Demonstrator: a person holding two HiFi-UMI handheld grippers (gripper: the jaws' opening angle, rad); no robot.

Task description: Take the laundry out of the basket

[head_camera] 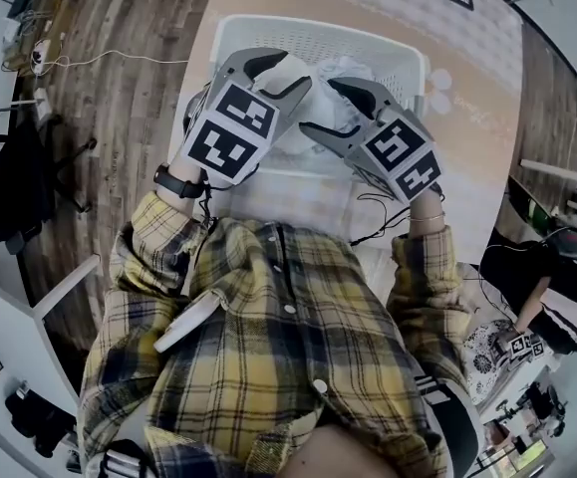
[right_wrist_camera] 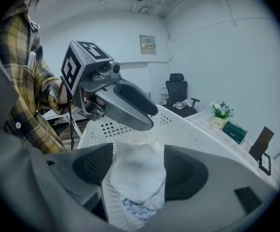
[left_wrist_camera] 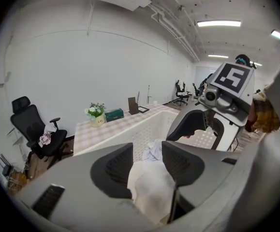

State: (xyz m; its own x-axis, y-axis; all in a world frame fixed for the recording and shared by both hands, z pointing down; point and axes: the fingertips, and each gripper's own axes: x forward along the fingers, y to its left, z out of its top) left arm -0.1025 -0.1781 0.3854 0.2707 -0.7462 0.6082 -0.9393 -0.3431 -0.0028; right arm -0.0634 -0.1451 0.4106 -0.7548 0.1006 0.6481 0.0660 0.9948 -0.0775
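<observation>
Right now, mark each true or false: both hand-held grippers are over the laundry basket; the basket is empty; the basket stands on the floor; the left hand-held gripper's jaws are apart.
1. The left hand-held gripper and the right hand-held gripper are over the white laundry basket: true.
2. Basket empty: false; white cloth lies in it.
3. Basket on the floor: false; it stands on the checked table.
4. Left jaws apart: true.

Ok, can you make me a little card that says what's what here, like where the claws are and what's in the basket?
place: white laundry basket on a checked table
in basket: white cloth, blue-patterned piece peeking out below it
left claw: open over the basket, not gripping the cloth
right claw: open over the basket, not gripping the cloth
</observation>
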